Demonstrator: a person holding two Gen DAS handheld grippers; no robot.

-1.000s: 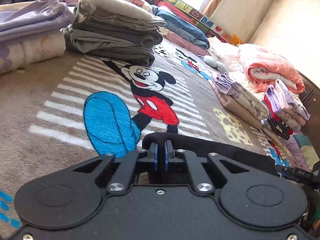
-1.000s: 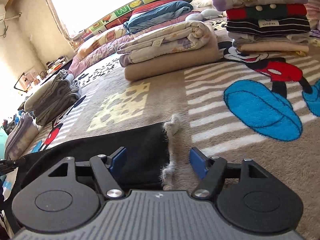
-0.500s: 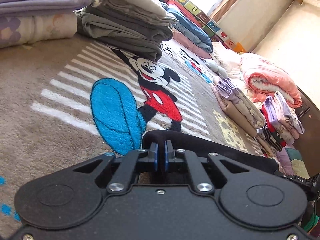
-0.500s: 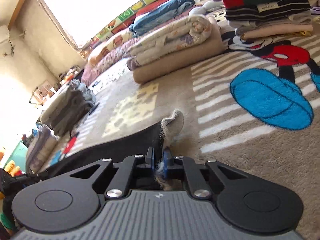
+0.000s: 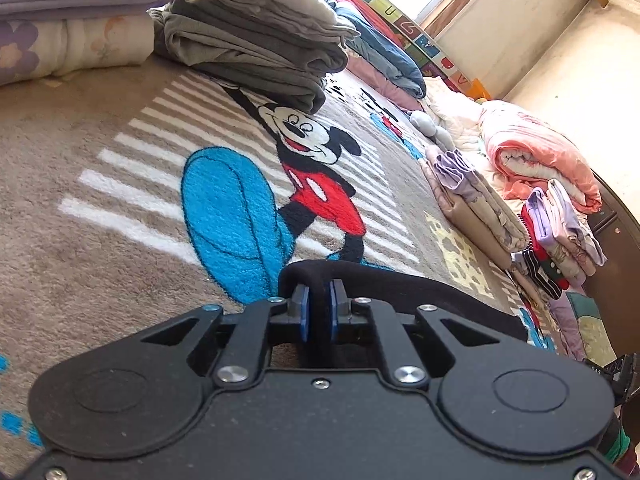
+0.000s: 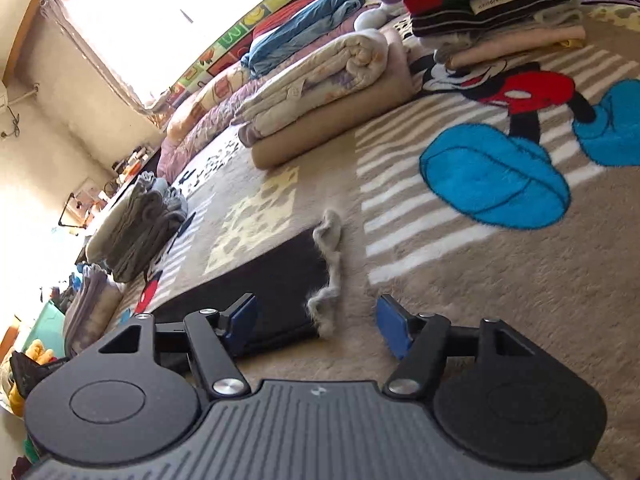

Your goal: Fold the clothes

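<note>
A black garment with a grey fleecy lining edge lies flat on the Mickey Mouse rug. My left gripper is shut on the garment's black edge, pinching a raised fold of it just above the rug. My right gripper is open, its blue pads on either side of the garment's near corner, low over the rug. The lining edge lies between the pads and they do not touch it.
Folded stacks ring the rug: grey clothes and purple bedding at left, beige quilt, striped children's clothes, a pink blanket. A wall and bright window are behind.
My right gripper was open, shut on the garment's fleecy edge half a second ago, and has now opened and let it drop. My left gripper stays shut on the black edge.
</note>
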